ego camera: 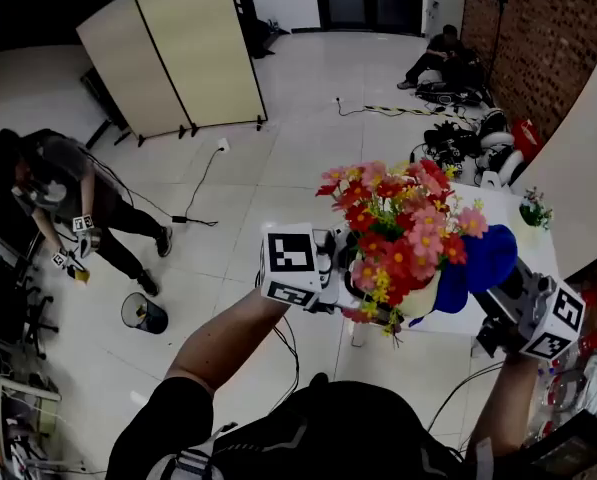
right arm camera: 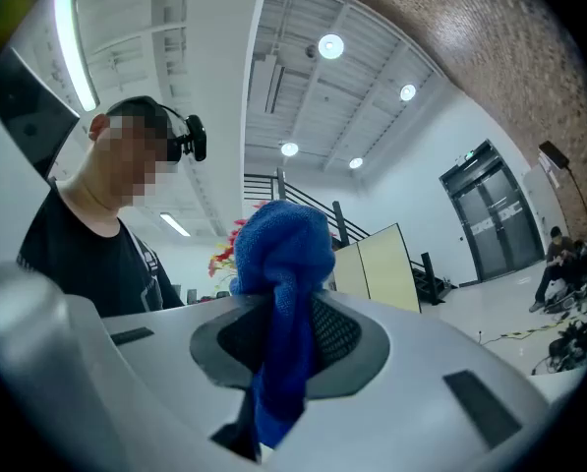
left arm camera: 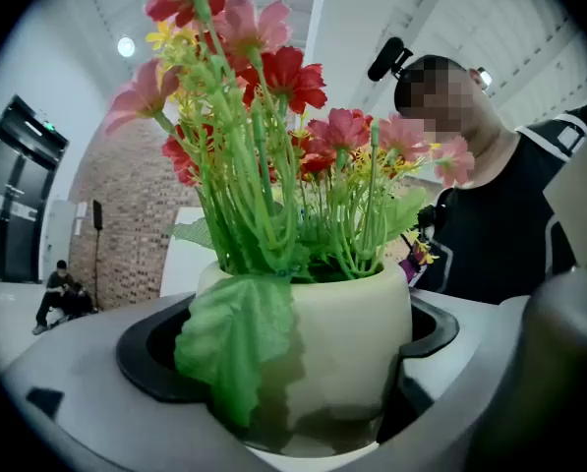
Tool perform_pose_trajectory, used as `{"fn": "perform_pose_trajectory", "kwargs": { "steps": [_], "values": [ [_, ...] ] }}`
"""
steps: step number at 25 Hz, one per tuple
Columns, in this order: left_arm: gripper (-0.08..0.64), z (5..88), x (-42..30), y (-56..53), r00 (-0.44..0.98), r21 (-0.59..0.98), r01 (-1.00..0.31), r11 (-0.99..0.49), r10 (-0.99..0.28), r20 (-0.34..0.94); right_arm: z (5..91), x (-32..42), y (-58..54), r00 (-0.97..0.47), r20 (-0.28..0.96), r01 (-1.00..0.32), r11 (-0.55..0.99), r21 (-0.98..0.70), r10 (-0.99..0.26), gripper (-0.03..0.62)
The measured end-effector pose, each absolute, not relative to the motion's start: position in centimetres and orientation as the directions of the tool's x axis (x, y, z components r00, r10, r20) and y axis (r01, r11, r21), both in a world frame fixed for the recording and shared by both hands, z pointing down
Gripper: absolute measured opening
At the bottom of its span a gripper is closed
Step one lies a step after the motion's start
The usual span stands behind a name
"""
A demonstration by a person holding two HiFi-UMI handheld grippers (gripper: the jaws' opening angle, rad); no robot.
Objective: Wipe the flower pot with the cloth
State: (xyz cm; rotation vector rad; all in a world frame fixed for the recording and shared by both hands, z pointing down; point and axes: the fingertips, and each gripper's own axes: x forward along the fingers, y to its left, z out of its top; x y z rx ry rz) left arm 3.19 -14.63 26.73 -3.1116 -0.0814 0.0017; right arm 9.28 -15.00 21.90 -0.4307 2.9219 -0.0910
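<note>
In the head view the cream round flower pot (ego camera: 423, 300) hangs mid-air just beside the bunched blue cloth (ego camera: 483, 258), in the left gripper view the left hand-held gripper (left arm camera: 293, 352) clamps the pot's body, and in the right gripper view the right hand-held gripper (right arm camera: 288, 347) pinches the cloth, which, I judge, should press firmly and sweep round a steadied pot.

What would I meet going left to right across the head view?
person → bin → left gripper → flower pot → cloth → right gripper
</note>
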Motion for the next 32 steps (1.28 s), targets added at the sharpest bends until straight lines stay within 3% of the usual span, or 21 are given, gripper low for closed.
{"fn": "perform_pose_trajectory", "kwargs": {
  "steps": [6,9,18,22,32],
  "values": [
    [0.568,27.2,2.8,-19.5,0.986,0.027,-0.168,-0.985,-0.168,0.002,22.9,6.2,-11.7,-0.959,-0.111,-0.260,0.966,-0.015,-0.260,0.064],
    [0.568,27.0,2.9,-20.1,0.980,0.014,-0.200,-0.980,-0.200,0.008,24.1,4.4,-12.2,-0.945,-0.048,-0.325,0.946,-0.012,-0.325,0.064],
    [0.568,25.8,3.1,-17.5,0.989,-0.040,-0.143,-0.989,-0.141,-0.041,23.3,8.3,-14.6,-0.888,-0.117,-0.440,0.896,-0.065,-0.445,0.064],
    [0.568,25.9,3.5,-15.9,0.993,-0.049,-0.110,-0.993,-0.108,-0.047,23.0,9.1,-15.6,-0.904,-0.167,-0.390,0.919,-0.062,-0.395,0.064],
    [0.568,25.6,3.1,-13.8,0.999,-0.085,-0.032,-0.996,-0.032,0.002,22.7,6.3,-19.5,-0.963,-0.156,-0.201,0.972,-0.124,-0.219,0.064]
  ]
}}
